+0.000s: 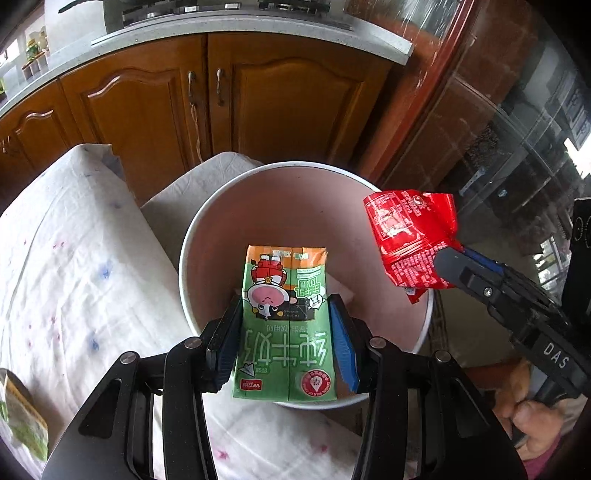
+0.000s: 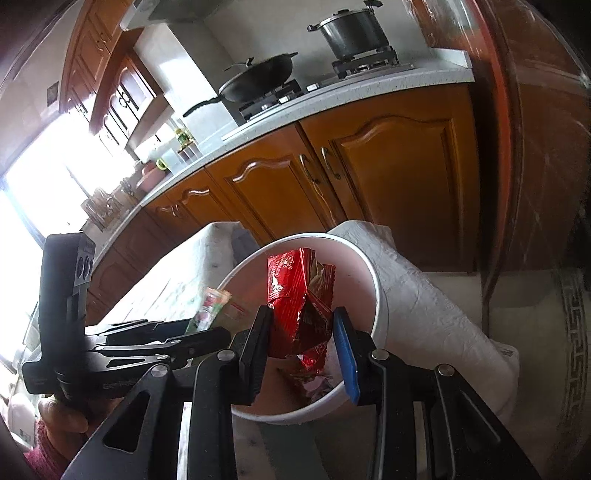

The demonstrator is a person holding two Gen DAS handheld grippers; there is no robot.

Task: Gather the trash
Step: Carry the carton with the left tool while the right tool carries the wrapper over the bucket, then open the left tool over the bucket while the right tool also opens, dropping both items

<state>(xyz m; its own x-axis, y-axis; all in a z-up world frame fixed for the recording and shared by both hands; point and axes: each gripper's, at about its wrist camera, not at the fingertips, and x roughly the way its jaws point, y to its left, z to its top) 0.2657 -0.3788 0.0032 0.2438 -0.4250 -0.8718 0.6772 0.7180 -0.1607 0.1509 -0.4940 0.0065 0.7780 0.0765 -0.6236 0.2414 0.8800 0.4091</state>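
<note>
Releasing early risks misses: left gripper (image 1: 286, 339) grasps the milk carton (image 1: 284, 325) above the bin (image 1: 221, 206); right gripper (image 2: 306, 347) grasps the red wrapper (image 2: 299, 306) over the rim beyond its fingers.

Home kitchen: wooden cabinets (image 2: 388, 170), gas stove (image 2: 273, 96), pots (image 2: 351, 31)

Two handheld grippers, both built of matte black plastic and metal: the left gripper (image 1: 286, 332) carries blue ribbed pads on its fingers (image 1: 345, 345), with round silver screw heads at each linkage joint behind them and triangular cut-outs in the outer arms farther back. The right gripper (image 2: 303, 343) matches it, one finger pad blue, the other showing black. White lettering "DAS" marks the right gripper's side behind its fingers. A dark red knitted sleeve (image 2: 42, 448) shows at the wrist behind the left handle.
</note>
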